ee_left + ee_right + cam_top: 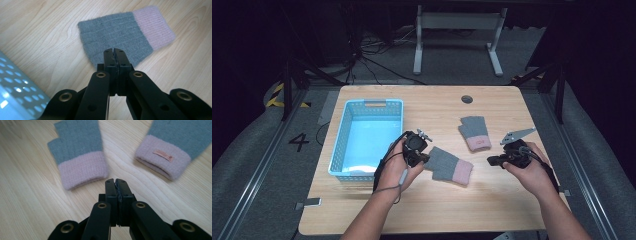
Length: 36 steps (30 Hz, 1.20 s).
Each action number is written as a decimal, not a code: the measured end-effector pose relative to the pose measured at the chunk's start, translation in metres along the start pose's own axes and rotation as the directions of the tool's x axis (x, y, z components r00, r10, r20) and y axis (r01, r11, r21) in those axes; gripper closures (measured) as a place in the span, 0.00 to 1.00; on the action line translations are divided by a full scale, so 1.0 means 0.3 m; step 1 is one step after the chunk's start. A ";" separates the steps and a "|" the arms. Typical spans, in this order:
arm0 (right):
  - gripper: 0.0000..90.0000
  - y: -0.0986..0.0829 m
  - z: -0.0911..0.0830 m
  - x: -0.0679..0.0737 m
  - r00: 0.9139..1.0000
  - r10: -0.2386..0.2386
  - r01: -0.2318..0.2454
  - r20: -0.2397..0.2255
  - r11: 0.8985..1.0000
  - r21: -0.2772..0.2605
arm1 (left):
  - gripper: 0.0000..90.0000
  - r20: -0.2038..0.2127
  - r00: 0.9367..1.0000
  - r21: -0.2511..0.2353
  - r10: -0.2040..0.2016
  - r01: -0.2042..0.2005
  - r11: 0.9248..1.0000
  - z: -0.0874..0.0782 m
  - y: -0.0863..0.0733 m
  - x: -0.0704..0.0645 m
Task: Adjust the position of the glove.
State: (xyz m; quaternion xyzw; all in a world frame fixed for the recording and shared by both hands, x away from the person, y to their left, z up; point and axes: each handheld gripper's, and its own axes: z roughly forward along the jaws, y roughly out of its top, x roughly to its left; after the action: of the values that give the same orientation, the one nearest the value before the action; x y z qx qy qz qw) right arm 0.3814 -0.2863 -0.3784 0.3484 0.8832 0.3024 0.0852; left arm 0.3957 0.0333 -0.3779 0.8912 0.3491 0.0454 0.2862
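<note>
Gloves lie flat on the wooden worktop (437, 210), two of them, grey with pink cuffs and no fingertips. The near glove (452, 165) sits in the middle of the worktop, with its pink cuff pointing to the person's right. The far glove (474, 133) lies a little behind it and to the right, apart from it, with its pink cuff toward the person and a small tag on the cuff.

The left tongs (424, 159) are right at the grey end of the near glove. In the left gripper view the two black jaws are pressed together, with nothing between them, and their tips sit over the grey edge of the near glove (117, 37). I cannot tell if they touch it.

The right tongs (492, 160) are just to the right of the near glove's cuff, a bit apart from it. Their jaws are pressed together too and hold nothing.

A light blue basket (341, 150) with little holes stands on the left side of the worktop, close beside the left hand (404, 172)
</note>
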 end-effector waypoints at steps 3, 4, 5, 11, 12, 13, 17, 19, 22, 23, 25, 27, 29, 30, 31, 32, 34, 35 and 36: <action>1.00 0.004 0.010 0.014 1.000 -0.007 0.007 -0.010 1.000 -0.011 | 1.00 0.000 1.000 0.019 0.003 -0.003 1.000 0.035 0.005 -0.008; 1.00 0.007 0.017 0.020 1.000 -0.007 0.007 -0.019 1.000 -0.015 | 1.00 -0.001 1.000 0.023 0.003 -0.003 1.000 0.047 0.005 -0.011; 1.00 0.012 0.036 0.034 0.999 -0.014 0.014 -0.037 1.000 -0.014 | 1.00 -0.010 1.000 0.027 0.006 -0.006 1.000 0.065 0.006 -0.017; 1.00 0.020 0.088 0.070 0.997 -0.032 0.032 -0.071 0.999 -0.003 | 1.00 -0.022 0.999 0.046 0.025 -0.024 0.999 0.126 0.009 -0.040; 1.00 0.022 0.109 0.082 0.996 -0.039 0.040 -0.078 0.999 0.006 | 1.00 -0.019 0.999 0.066 0.029 -0.027 0.997 0.153 0.009 -0.047; 1.00 0.022 0.109 0.082 0.996 -0.039 0.040 -0.078 0.999 0.006 | 1.00 -0.019 0.999 0.066 0.029 -0.027 0.997 0.153 0.009 -0.047; 1.00 0.021 0.145 0.101 0.994 -0.056 0.058 -0.092 0.998 0.018 | 1.00 -0.015 0.999 0.088 0.034 -0.032 0.996 0.195 0.006 -0.062; 1.00 0.020 0.159 0.111 0.993 -0.059 0.061 -0.100 0.998 0.022 | 1.00 -0.012 0.999 0.099 0.042 -0.041 0.994 0.208 0.005 -0.066; 1.00 0.019 0.183 0.129 0.991 -0.071 0.075 -0.112 0.997 0.032 | 1.00 -0.004 0.999 0.113 0.051 -0.050 0.992 0.220 0.007 -0.075; 1.00 0.019 0.183 0.129 0.991 -0.071 0.075 -0.112 0.997 0.032 | 1.00 0.001 0.999 0.114 0.052 -0.052 0.992 0.225 0.007 -0.078; 1.00 0.019 0.199 0.139 0.989 -0.076 0.082 -0.124 0.996 0.038 | 1.00 0.013 0.998 0.137 0.061 -0.062 0.989 0.236 0.005 -0.083; 1.00 0.019 0.205 0.142 0.989 -0.081 0.087 -0.127 0.995 0.041 | 0.99 0.015 0.998 0.139 0.062 -0.063 0.988 0.239 0.005 -0.084; 1.00 0.019 0.220 0.151 0.987 -0.085 0.093 -0.134 0.994 0.051 | 0.99 0.018 0.998 0.140 0.061 -0.063 0.988 0.239 0.005 -0.083; 1.00 0.018 0.226 0.152 0.987 -0.086 0.095 -0.136 0.994 0.056 | 0.99 0.018 0.998 0.140 0.061 -0.063 0.988 0.239 0.005 -0.083; 1.00 0.017 0.232 0.152 0.987 -0.085 0.093 -0.137 0.994 0.059 | 1.00 0.015 0.998 0.145 0.066 -0.067 0.987 0.238 0.005 -0.082; 1.00 0.017 0.232 0.152 0.987 -0.085 0.093 -0.137 0.994 0.059 | 1.00 0.014 0.998 0.148 0.067 -0.068 0.987 0.239 0.005 -0.081; 1.00 0.014 0.240 0.152 0.988 -0.077 0.087 -0.137 0.994 0.073 | 1.00 0.012 0.998 0.148 0.067 -0.068 0.987 0.239 0.005 -0.082; 1.00 0.013 0.244 0.151 0.988 -0.075 0.085 -0.134 0.994 0.075 | 1.00 0.011 0.997 0.148 0.071 -0.072 0.986 0.240 0.006 -0.082; 1.00 0.013 0.244 0.151 0.988 -0.075 0.085 -0.134 0.994 0.075 | 1.00 0.011 0.997 0.148 0.071 -0.072 0.986 0.240 0.006 -0.082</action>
State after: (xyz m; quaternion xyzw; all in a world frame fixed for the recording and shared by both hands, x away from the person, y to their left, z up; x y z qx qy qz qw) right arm 0.3764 -0.2190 -0.4322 0.2951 0.9116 0.2853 0.0249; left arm 0.3984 -0.0182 -0.4338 0.9220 0.3185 0.0273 0.2185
